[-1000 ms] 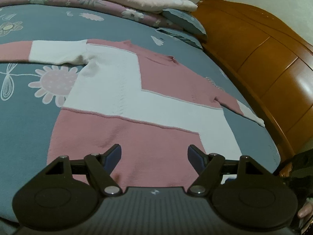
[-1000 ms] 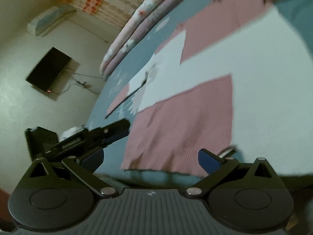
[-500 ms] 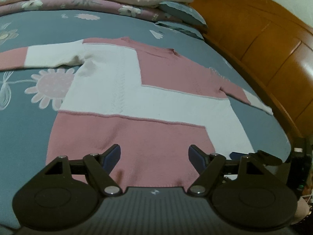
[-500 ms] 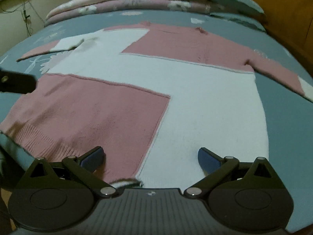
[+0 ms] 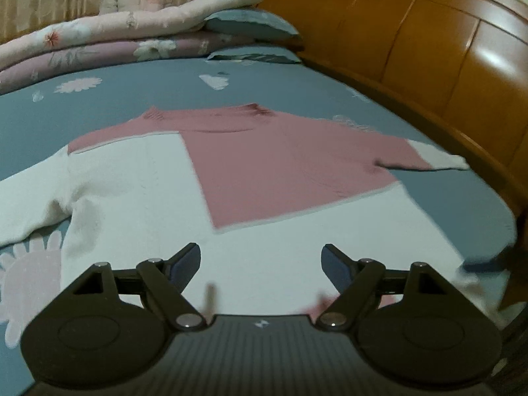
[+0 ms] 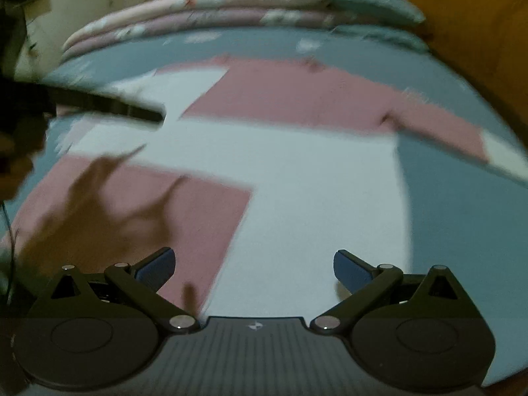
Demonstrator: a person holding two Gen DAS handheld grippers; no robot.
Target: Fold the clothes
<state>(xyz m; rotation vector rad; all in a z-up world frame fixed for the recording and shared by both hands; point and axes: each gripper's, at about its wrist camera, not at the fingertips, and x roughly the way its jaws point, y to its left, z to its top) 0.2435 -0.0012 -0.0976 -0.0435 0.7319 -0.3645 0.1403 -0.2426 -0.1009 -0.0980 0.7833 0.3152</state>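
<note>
Sweater — pink-and-white knit sweater (image 5: 264,178) flat on grey-blue floral bedsheet (image 5: 138,89); we see left gripper (image 5: 260,259) and right gripper (image 6: 254,262) over its lower half — both spread wide, gripping nothing.

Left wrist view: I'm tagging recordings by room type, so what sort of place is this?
Most likely a home bedroom. A pink and white sweater lies spread on a bed with a blue floral sheet, a wooden headboard along one side and folded quilts stacked at the far edge.
</note>
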